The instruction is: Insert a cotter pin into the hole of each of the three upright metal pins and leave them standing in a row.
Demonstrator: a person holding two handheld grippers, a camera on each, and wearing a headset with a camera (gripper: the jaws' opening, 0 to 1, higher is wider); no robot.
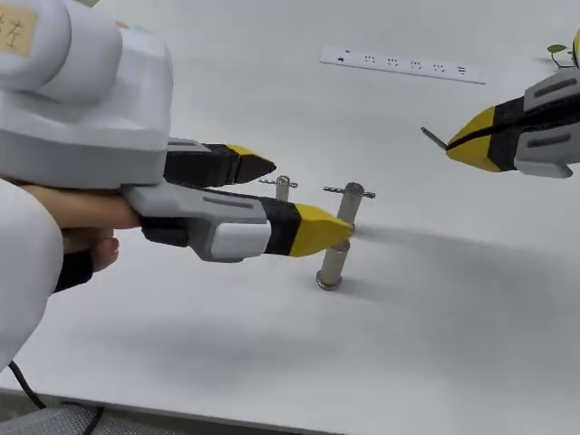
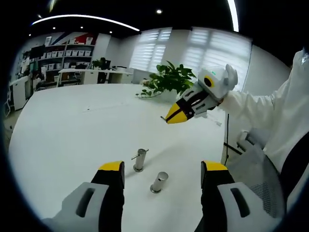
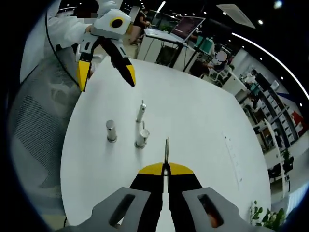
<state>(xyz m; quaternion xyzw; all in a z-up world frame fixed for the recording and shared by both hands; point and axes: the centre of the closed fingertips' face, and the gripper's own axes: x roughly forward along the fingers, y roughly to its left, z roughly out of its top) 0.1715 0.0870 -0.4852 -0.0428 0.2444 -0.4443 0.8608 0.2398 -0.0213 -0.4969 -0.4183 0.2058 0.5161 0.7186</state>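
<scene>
The upright metal pins [image 1: 333, 263] are seen as smooth, dull-sheened steel (brighter at the end faces). The cotter pin [image 3: 167, 149] is formed of thin bare metal wire. The left gripper [image 1: 313, 199] and right gripper [image 1: 456, 145] are cased in smooth matt plastic. The table [image 1: 435, 317] is finished smooth and matt, faintly reflective. The power strip [image 1: 403, 65] is moulded in smooth plastic. The sleeve [image 2: 251, 104] is made of cloth.

white table [image 2: 72, 130] | blinded windows [image 2: 193, 46] | ceiling lights [image 2: 87, 18]
</scene>
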